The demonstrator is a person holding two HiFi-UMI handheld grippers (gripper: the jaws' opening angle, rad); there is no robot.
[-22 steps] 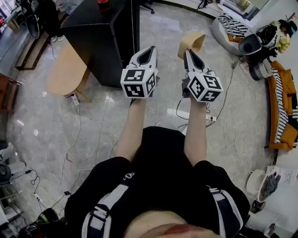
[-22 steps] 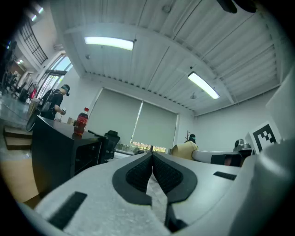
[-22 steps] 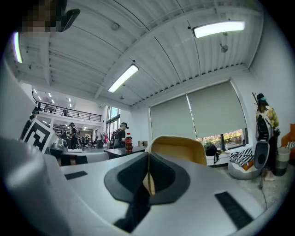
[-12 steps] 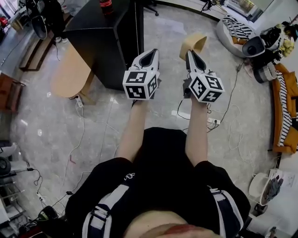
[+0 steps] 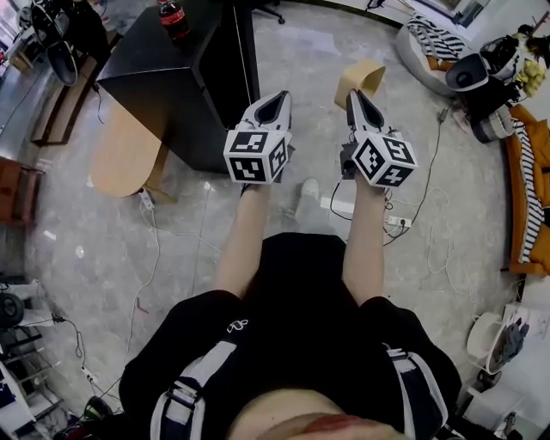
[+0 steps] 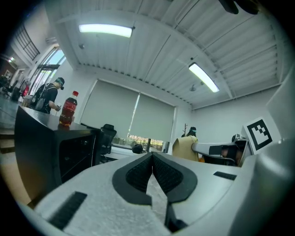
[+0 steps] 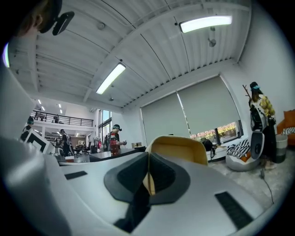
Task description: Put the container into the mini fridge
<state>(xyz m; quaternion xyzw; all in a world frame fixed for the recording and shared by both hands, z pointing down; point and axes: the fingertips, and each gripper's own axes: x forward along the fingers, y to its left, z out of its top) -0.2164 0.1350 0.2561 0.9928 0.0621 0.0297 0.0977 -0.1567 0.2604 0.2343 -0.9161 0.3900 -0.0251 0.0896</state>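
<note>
In the head view my right gripper (image 5: 354, 93) is shut on the rim of a tan open container (image 5: 361, 77), held out over the floor. The right gripper view shows the same grip (image 7: 148, 159), with the container's wall (image 7: 182, 148) pinched between the jaws. My left gripper (image 5: 273, 99) is shut with nothing in it, level with the right one; its pads meet in the left gripper view (image 6: 152, 156). The black mini fridge (image 5: 185, 86) stands ahead and to the left, its door shut. A cola bottle (image 5: 174, 21) rests on top.
A round wooden table (image 5: 125, 146) stands left of the fridge. Cables and a power strip (image 5: 395, 222) lie on the marble floor to the right. An orange sofa (image 5: 528, 198) and a striped beanbag (image 5: 430, 51) sit at the right. People stand far off (image 6: 48, 94).
The view has shifted so the fridge top and cola bottle show more fully. A shoe now shows between the arms. Both grippers keep their pose and grip.
</note>
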